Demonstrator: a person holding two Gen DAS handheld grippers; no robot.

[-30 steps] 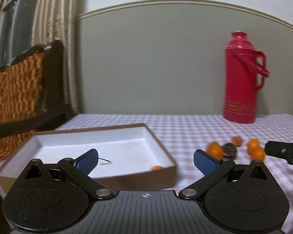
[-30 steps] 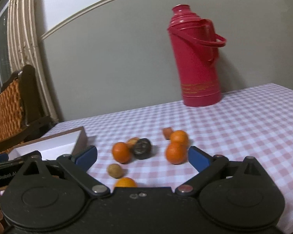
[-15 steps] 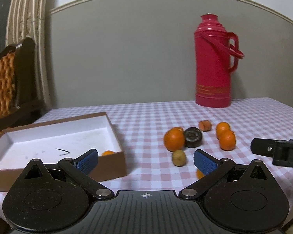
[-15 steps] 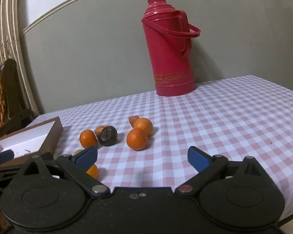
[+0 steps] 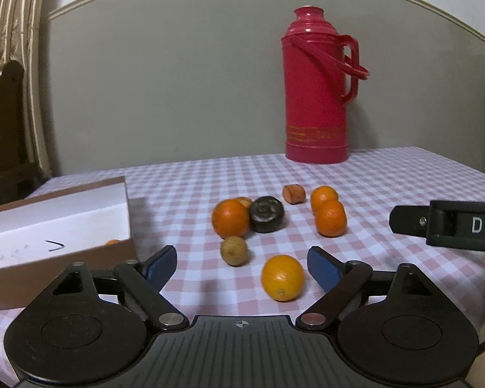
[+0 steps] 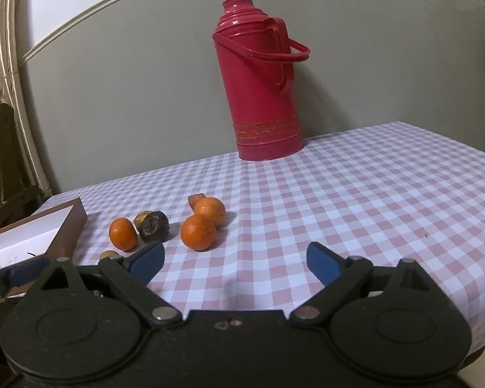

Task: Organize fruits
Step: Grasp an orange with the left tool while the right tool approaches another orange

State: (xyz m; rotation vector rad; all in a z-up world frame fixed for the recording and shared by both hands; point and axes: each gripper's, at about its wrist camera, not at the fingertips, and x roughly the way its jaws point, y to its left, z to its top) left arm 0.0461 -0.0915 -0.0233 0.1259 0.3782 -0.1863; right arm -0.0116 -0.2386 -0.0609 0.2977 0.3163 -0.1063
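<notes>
Several fruits lie on the checked tablecloth (image 5: 404, 174). In the left wrist view a yellow-orange fruit (image 5: 282, 277) lies between my open left gripper's (image 5: 242, 263) fingers, just ahead. A small brown fruit (image 5: 233, 250), an orange (image 5: 230, 218), a dark round fruit (image 5: 266, 214), two oranges (image 5: 329, 217) and a cut piece (image 5: 293, 193) lie beyond. An orange (image 5: 112, 242) shows inside the brown box (image 5: 58, 268) at left. My right gripper (image 6: 236, 260) is open and empty, with an orange (image 6: 198, 232) ahead left.
A tall red thermos (image 5: 317, 90) stands at the table's back by the grey wall. A wicker chair (image 5: 3, 123) stands at the far left. The right gripper's body (image 5: 452, 226) reaches in from the right edge of the left wrist view.
Both gripper views have swung right, from the box toward the loose fruits. The left gripper now faces the yellow-orange fruit. Both stay open.
</notes>
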